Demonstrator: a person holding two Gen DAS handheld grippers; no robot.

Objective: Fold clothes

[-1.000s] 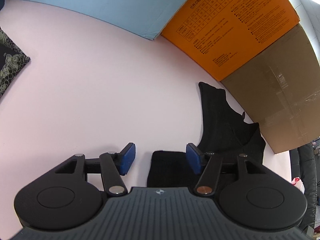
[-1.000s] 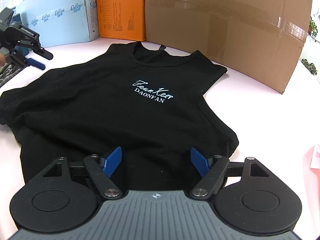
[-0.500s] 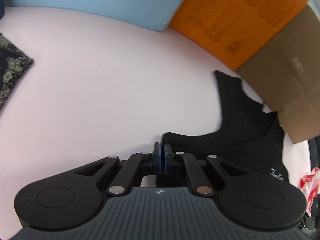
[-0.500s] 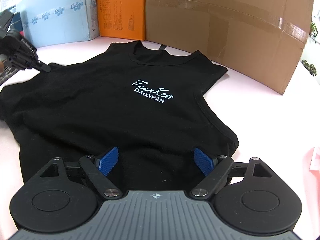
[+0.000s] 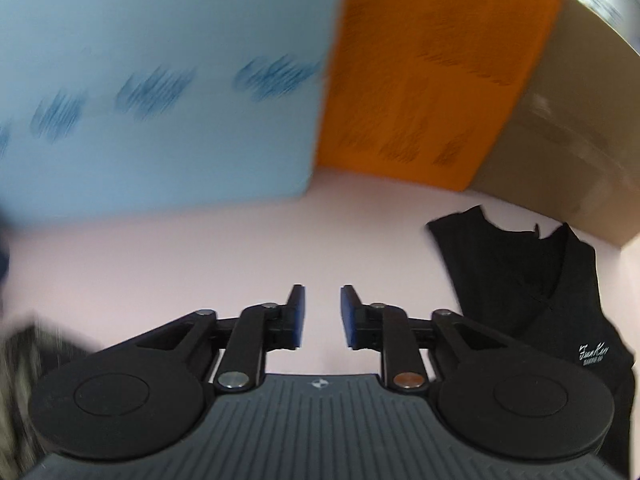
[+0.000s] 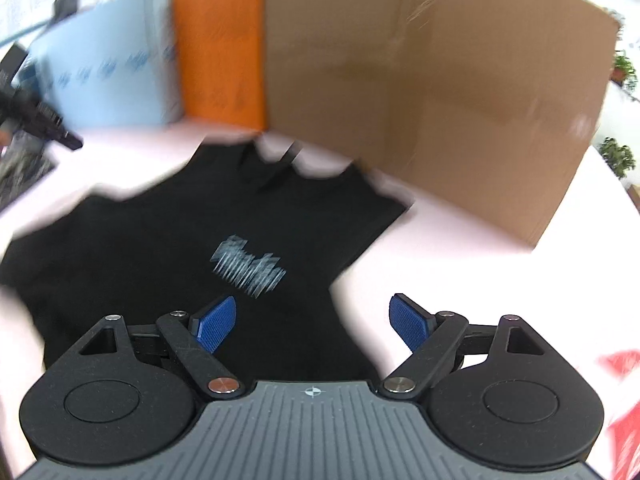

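A black sleeveless top (image 6: 168, 248) with white lettering lies flat on the pink table; its neck points to the boxes. In the left wrist view the top (image 5: 532, 300) lies to the right. My left gripper (image 5: 322, 316) is open with a narrow gap, empty, over bare table left of the top. It shows as a dark shape at the far left of the right wrist view (image 6: 44, 128). My right gripper (image 6: 312, 322) is wide open and empty above the top's lower right part. Both views are blurred by motion.
A light blue box (image 5: 160, 92), an orange box (image 5: 432, 80) and a brown cardboard box (image 6: 440, 92) stand along the table's back. A dark patterned cloth (image 6: 20, 168) lies at the far left. Something red (image 6: 624, 364) lies at the right edge.
My left gripper was shut on the top's left edge half a second ago; it has let go, opened slightly and lifted away to the left. My right gripper has risen and tilted, still open.
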